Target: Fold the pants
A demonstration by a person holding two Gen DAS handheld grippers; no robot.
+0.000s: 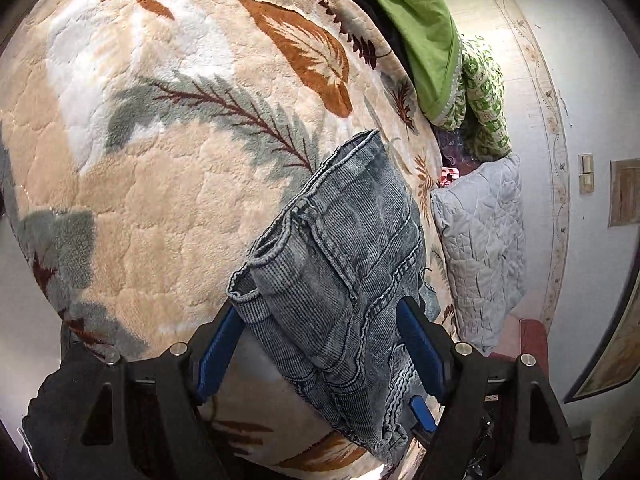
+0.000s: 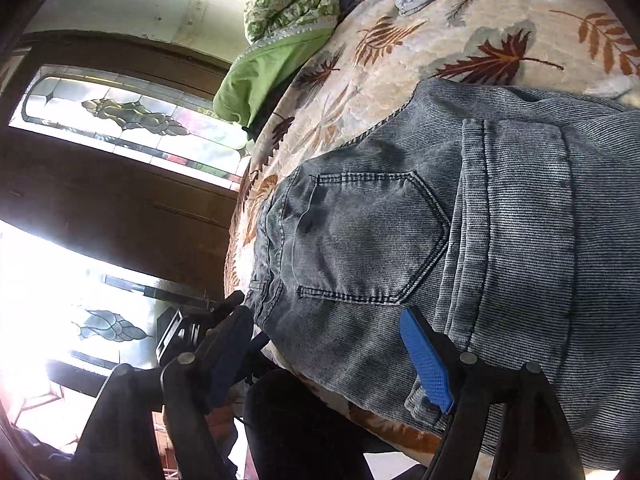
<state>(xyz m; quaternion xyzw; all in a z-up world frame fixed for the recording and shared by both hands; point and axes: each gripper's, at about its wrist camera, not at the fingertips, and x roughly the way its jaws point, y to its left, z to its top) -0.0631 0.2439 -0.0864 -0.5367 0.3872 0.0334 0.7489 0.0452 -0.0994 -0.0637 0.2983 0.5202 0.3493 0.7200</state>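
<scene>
On the bed, across a plush leaf-patterned blanket [image 1: 168, 184], the grey-blue jeans [image 1: 340, 264] lay already doubled into a compact stack, hems up in the left wrist view and the back pocket [image 2: 372, 240] showing in the right one. I had the left gripper [image 1: 320, 356] spread wide, its blue pads [image 1: 218, 356] straddling the stack's near end and holding nothing. The right gripper [image 2: 328, 360] was likewise wide open over the waistband corner, one pad just at the denim, nothing pinched. I judged the denim thick, floppy and fairly heavy for cloth, rough enough not to slip. Layers could slide apart, so I would pinch the full thickness at a seamed edge or the waistband. A green quilt [image 1: 424, 48] and grey pillow [image 1: 484, 248] sat near.
</scene>
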